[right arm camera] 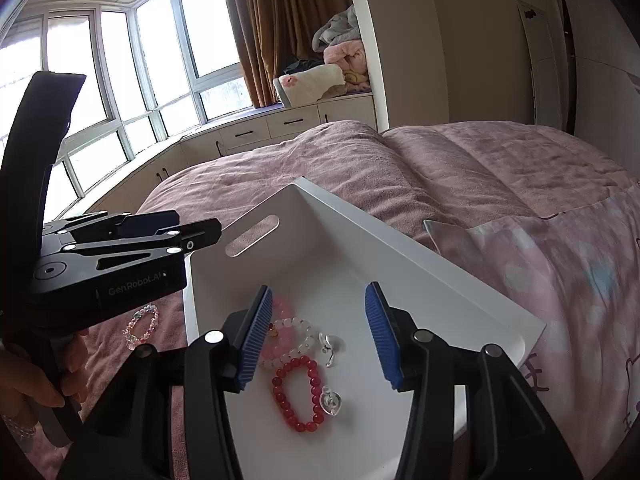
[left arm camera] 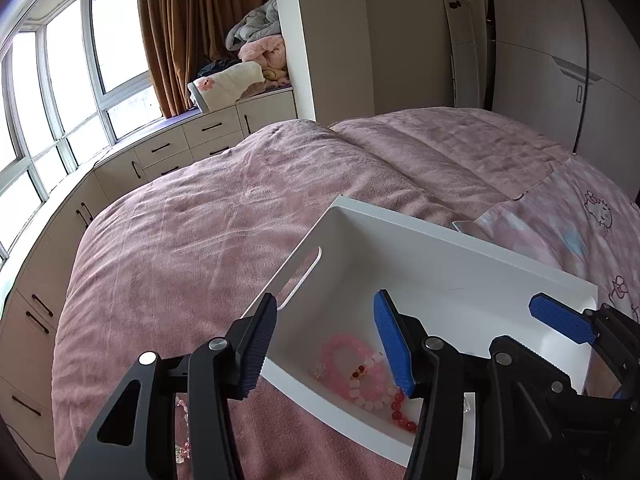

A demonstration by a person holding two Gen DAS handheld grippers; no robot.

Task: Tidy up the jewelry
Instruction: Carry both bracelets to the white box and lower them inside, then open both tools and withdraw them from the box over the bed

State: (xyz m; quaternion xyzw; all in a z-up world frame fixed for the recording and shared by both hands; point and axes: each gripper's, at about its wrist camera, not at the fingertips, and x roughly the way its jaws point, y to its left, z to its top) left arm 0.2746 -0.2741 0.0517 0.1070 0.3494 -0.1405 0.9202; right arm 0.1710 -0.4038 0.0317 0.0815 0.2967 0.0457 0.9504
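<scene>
A white tray [right arm camera: 420, 276] with a handle slot lies on the pink bed. In it lie a red bead bracelet [right arm camera: 298, 394], a pink bead bracelet [left arm camera: 348, 360], a white bead bracelet [right arm camera: 298, 336] and two clear heart charms [right arm camera: 331, 400]. My right gripper [right arm camera: 320, 340] is open and empty above these pieces. My left gripper [left arm camera: 326, 348] is open and empty over the tray's left wall; the tray [left arm camera: 440, 264] fills its view. A pastel bead bracelet [right arm camera: 141, 326] lies on the blanket left of the tray, below the left gripper's body [right arm camera: 108, 268].
The pink blanket [left arm camera: 240, 208] covers the bed. A cartoon-print pillow [right arm camera: 580, 280] lies right of the tray. White drawers [left arm camera: 192, 140] run under the window, with piled bedding [left arm camera: 256, 60] by a brown curtain. A wardrobe [left arm camera: 560, 60] stands at the far right.
</scene>
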